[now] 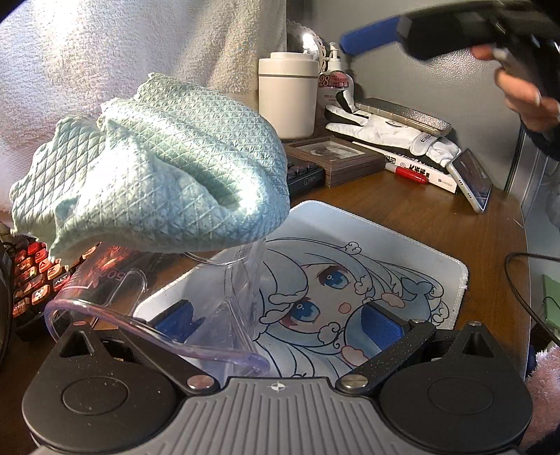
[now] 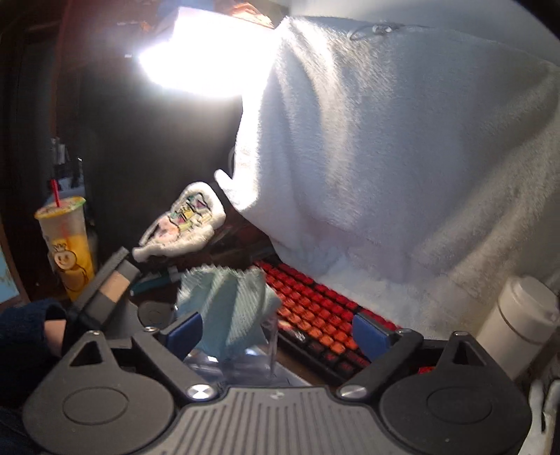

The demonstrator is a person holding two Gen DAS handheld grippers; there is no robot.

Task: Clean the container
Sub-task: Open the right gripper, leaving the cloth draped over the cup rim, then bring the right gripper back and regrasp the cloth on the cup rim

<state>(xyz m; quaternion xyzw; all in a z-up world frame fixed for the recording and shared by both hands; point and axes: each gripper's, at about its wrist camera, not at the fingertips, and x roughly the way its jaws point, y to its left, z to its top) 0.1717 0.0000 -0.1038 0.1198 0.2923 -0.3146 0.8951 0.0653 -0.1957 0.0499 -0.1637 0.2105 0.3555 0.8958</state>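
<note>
Cloth stuffed in the container, wiping not finished

The clear plastic container (image 1: pixel 157 315) lies tilted across the lower left of the left wrist view, its rim curving over the left finger of the left gripper (image 1: pixel 280 325). That gripper's blue pads (image 1: pixel 381 327) stand wide apart, with the container's wall running between them; whether either pad actually touches the plastic cannot be told, so it reads as spread wide rather than clamped. A pale green quilted cloth (image 1: pixel 157 168) bulges out of the container's far end, filling the left centre of the frame. Beneath lies a mouse mat (image 1: pixel 402 245) with a cartoon face, on a wooden desk (image 1: pixel 437 206).

In the upper right of the same view the right gripper (image 1: pixel 465 31) hangs well clear of the cloth, its one visible blue finger out in open air. From the right wrist view, the cloth (image 2: pixel 227 308) and container (image 2: pixel 269 336) sit at the lower centre between the wide-set fingers (nothing is pinched there), with a red-lit keyboard (image 2: pixel 315 308) behind.

The cloth is in place, so the wiping looks under way. What seems left: grip the cloth, work it round the inside, then pull it out.
</note>
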